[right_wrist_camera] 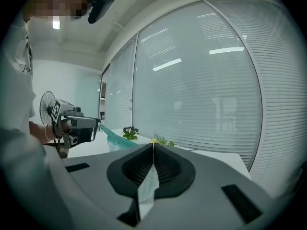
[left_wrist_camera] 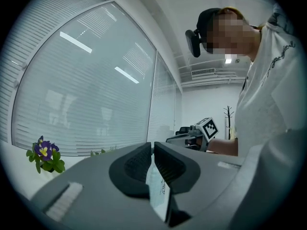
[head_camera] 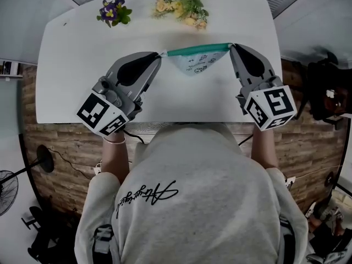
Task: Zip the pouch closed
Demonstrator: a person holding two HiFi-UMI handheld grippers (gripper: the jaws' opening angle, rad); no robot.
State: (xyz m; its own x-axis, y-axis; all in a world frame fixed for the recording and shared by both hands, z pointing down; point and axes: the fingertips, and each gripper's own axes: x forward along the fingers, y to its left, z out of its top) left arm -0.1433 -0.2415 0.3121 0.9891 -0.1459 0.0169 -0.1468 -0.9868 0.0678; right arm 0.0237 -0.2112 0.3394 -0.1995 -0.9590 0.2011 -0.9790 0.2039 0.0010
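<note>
Your left tool (head_camera: pixel 159 56) and right tool (head_camera: pixel 231 47) each clamp a pouch (head_camera: pixel 193 62) end, pouch stretched between them above the counter (head_camera: pixel 77 70)

Looks like an office: a white desk (head_camera: pixel 71 65) on a wood-plank floor (head_camera: pixel 308 147), blind-covered glass walls (left_wrist_camera: pixel 86 90) just behind the desk, a coat stand (left_wrist_camera: pixel 229 114) across the room, a fan (head_camera: pixel 6 188) left of the desk.

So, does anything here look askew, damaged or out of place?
Nothing stands out. The white printed fabric pouch with teal zip edge hangs taut between the left claw and right claw, each shut on one end. Purple flowers and yellow flowers sit tidy beyond it.
</note>
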